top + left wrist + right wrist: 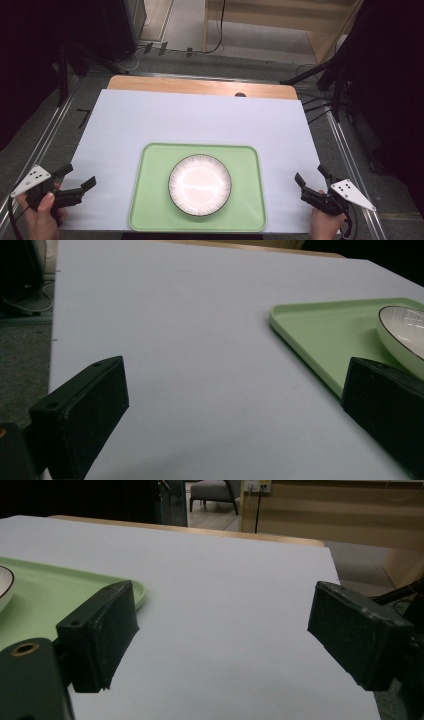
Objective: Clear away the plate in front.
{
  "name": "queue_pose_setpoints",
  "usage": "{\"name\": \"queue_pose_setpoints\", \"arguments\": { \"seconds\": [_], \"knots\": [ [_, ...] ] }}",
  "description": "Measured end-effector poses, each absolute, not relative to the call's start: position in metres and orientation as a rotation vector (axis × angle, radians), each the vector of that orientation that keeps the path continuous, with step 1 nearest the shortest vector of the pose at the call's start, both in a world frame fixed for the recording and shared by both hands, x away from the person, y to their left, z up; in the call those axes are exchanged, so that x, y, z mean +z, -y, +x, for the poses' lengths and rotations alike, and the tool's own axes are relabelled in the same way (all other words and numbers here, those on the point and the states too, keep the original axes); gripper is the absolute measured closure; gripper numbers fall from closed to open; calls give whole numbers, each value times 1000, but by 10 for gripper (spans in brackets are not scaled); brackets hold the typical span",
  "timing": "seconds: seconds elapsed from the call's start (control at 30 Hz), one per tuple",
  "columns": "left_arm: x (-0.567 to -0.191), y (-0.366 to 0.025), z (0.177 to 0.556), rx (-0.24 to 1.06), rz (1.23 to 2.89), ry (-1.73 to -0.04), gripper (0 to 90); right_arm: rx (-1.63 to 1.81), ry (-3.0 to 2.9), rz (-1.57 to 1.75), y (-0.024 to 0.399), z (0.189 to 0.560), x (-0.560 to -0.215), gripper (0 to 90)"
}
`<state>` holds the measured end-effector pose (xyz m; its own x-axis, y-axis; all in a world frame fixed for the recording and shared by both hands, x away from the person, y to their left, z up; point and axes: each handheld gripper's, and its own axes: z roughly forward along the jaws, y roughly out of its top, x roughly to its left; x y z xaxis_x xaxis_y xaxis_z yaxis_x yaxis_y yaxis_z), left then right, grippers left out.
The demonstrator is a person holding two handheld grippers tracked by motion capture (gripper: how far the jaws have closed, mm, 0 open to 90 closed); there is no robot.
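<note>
Both my claws are spread wide, gripping nothing. My left gripper [79, 181] sits left of the green tray [150, 200], my right gripper [312, 177] to its right, both apart from it. The plate [200, 185] rests mid-tray; each gripper view cuts it off at the edge.

I worked in a lab-style recording bay: a white-covered table [200, 125] framed by aluminium rails [47, 135], black curtains [30, 60] and floor cables [215, 47].

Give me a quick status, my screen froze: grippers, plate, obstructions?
Left gripper open, empty, left of tray. Right gripper open, empty, right of it. Plate on tray, untouched. Nothing in the way.
</note>
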<state>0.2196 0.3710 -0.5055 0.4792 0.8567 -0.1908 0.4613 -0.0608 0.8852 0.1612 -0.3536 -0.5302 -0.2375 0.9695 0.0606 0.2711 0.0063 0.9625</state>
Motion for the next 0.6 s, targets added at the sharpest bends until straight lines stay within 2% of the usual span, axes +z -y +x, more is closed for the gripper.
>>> {"name": "queue_pose_setpoints", "arguments": {
  "seconds": [0.6],
  "knots": [
    [-511, -372, 224, 461, 1678, -1158, 0, 1296, -1581, 1309, 356, 161, -530, 127]
  ]
}}
